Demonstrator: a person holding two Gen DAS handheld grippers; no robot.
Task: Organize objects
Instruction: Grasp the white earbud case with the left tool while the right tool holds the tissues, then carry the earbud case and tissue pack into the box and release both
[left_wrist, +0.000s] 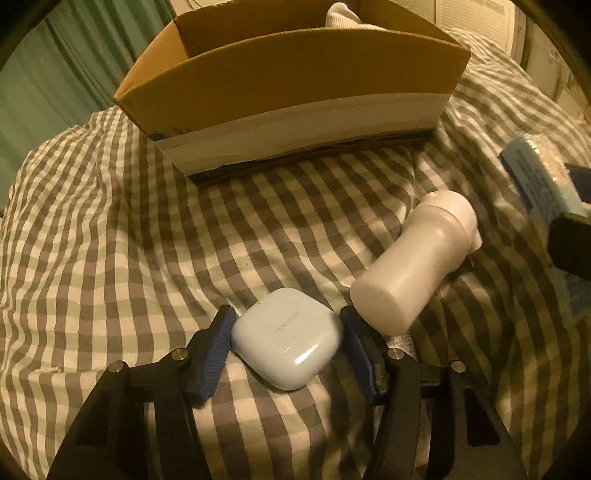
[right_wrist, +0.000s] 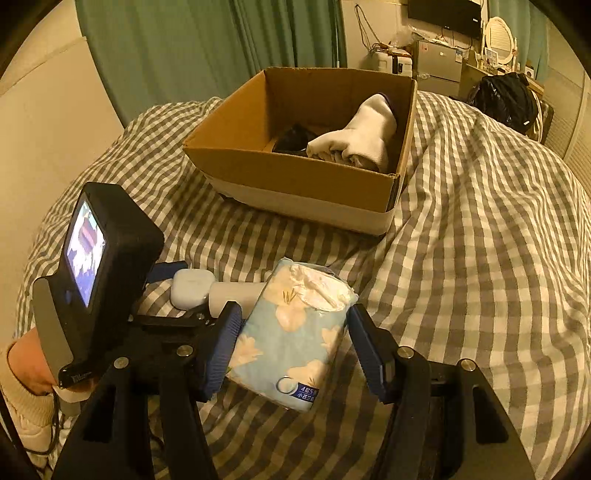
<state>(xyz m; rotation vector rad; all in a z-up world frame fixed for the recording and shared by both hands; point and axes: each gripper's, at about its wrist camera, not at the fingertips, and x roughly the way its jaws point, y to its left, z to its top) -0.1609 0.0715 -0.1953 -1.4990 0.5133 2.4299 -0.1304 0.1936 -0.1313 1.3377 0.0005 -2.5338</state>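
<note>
Left gripper (left_wrist: 286, 343) straddling earbud case (left_wrist: 286, 338), corner forward

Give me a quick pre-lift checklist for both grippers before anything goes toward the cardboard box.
1. Left gripper straddles the earbud case: ok.
2. Left pads clamped on the case: cannot tell.
3. Right gripper straddles the tissue pack: ok.
4. Right pads closed on the pack: not ok, a gap shows on the right side.
5. White bottle clear of the left gripper: not ok, it lies against the right finger.
6. Cardboard box has free space: ok.
</note>
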